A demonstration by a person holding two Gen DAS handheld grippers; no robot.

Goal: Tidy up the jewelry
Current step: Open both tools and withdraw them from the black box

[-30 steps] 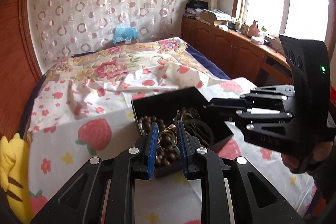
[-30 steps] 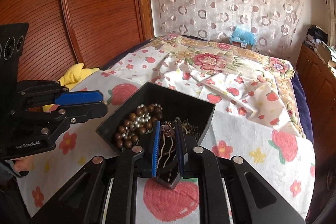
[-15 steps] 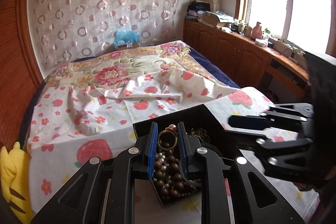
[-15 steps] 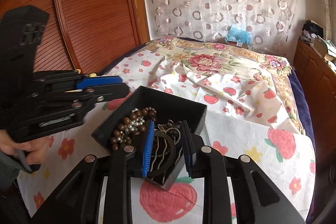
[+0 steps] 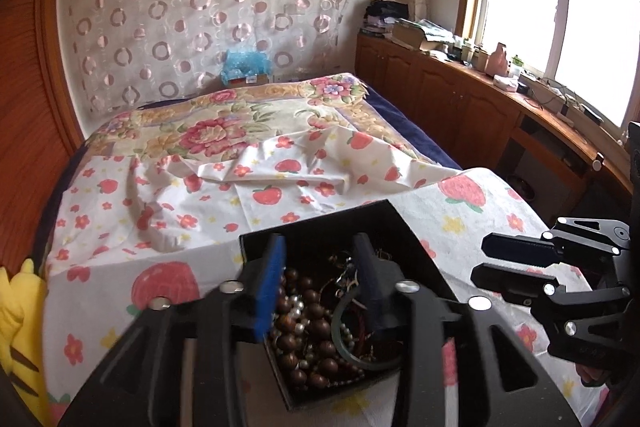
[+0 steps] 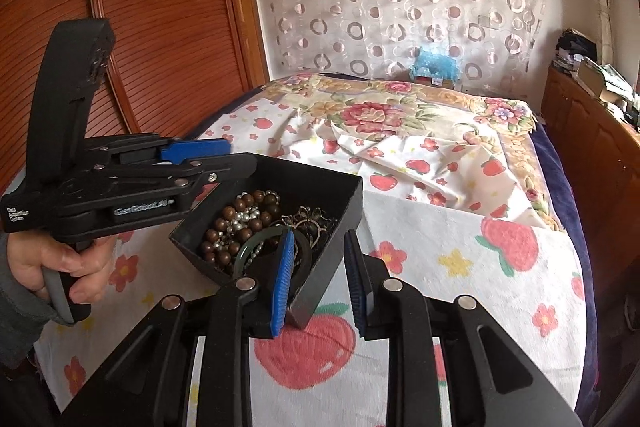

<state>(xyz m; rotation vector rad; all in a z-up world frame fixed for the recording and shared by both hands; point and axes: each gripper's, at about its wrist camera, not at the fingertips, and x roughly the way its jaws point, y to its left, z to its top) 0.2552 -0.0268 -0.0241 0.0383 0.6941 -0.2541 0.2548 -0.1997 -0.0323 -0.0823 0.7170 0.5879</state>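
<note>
A black open box (image 5: 316,231) (image 6: 344,203) of jewelry sits on the strawberry-print sheet. It holds brown and pearl bead strings (image 5: 304,323) (image 6: 240,219), a dark green bangle (image 5: 360,351) (image 6: 256,247) and tangled metal pieces (image 6: 312,223). My left gripper (image 5: 320,267) is open and empty, hovering over the box. It also shows in the right wrist view (image 6: 228,155) at the box's left rim. My right gripper (image 6: 318,267) is open and empty, its jaws astride the box's near right wall. It also shows in the left wrist view (image 5: 486,261), right of the box.
The box lies on a bed (image 5: 224,131) with a floral quilt. A yellow plush toy (image 5: 16,311) lies at the left edge. Wooden cabinets (image 5: 460,99) with clutter run under the window on the right. A wooden wardrobe (image 6: 160,27) stands on the left.
Both grippers have opened. The left let go of the gold ring it held, the right let go of the dark bangle, and both items dropped into the box.
</note>
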